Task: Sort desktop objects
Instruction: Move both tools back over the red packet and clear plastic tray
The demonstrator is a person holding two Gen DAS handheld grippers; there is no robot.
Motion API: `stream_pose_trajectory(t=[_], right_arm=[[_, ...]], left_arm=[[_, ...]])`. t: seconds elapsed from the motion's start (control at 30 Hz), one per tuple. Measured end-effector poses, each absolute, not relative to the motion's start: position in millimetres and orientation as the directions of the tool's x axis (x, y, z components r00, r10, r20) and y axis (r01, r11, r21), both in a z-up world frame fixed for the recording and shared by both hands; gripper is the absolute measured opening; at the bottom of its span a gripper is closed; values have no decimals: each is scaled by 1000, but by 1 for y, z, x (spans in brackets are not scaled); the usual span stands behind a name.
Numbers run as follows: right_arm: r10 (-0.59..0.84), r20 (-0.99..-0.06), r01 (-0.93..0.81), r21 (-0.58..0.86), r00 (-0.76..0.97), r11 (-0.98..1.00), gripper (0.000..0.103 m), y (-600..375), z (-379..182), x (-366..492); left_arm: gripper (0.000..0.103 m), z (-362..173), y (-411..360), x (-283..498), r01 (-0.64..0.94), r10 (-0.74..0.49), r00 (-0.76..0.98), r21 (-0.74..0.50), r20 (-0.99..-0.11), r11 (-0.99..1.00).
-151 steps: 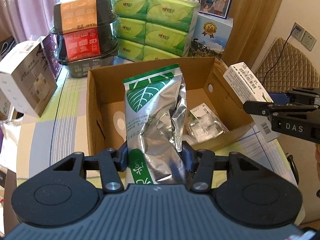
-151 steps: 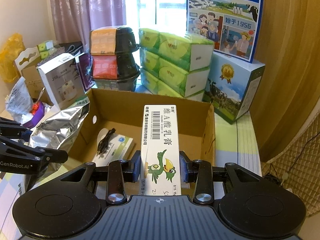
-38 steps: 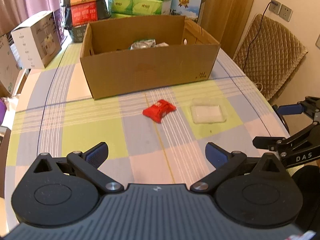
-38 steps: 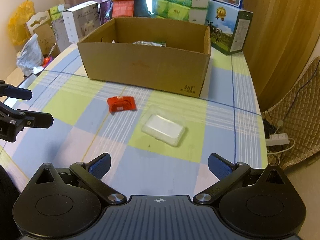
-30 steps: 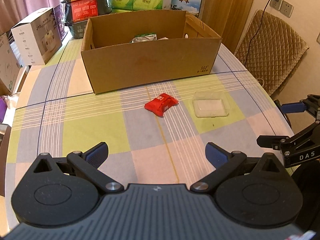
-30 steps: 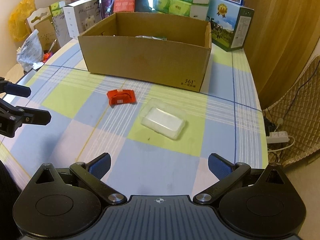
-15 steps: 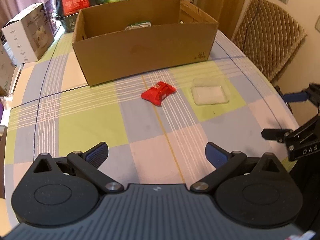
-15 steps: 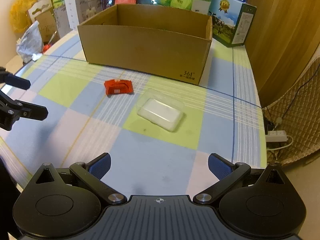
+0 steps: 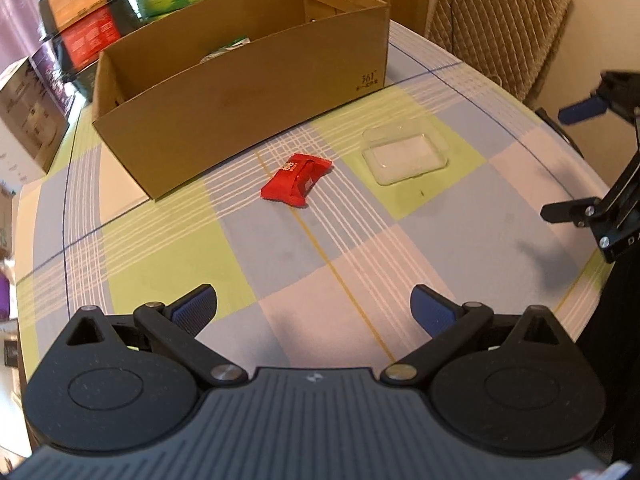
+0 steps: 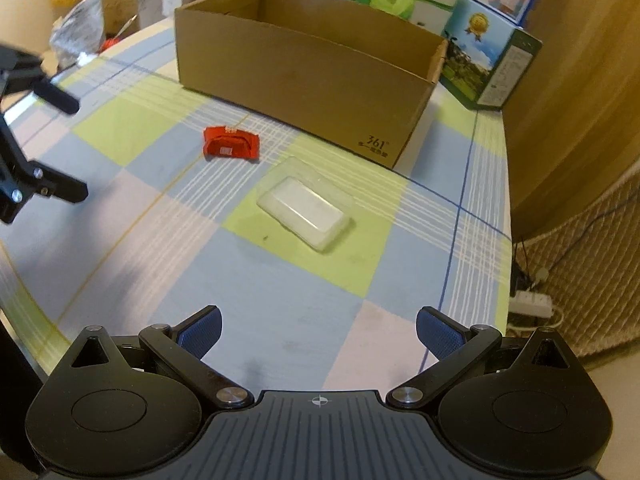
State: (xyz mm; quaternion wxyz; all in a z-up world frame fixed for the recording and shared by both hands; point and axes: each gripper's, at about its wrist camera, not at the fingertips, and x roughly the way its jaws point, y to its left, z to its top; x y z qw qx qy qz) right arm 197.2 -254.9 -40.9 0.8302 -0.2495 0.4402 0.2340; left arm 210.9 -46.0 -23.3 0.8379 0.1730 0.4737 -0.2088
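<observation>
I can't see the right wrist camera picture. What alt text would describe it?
Open, empty tongs hover over a checked tablecloth, facing a clear plastic case and a red packet lying before a cardboard box. The other tongs, also open, show at the left edge.

Both grippers are matte black plastic. The left gripper has blue ribbed pads on its fingertips, silver pivot screws behind them, two round housings, and a ribbed grey body marked with a small logo. The right gripper matches, bearing a crosshair mark; its side shows silver rivets.
</observation>
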Motion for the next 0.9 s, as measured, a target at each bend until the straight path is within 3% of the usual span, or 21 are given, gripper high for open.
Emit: stream_pose_trajectory(t=[0.9], right_arm=[[148,-858,-650,-249,492,718,101,-254,-56,203]], left_arm=[[101,-38,-53,223,580,-204,458,117,-865,807]])
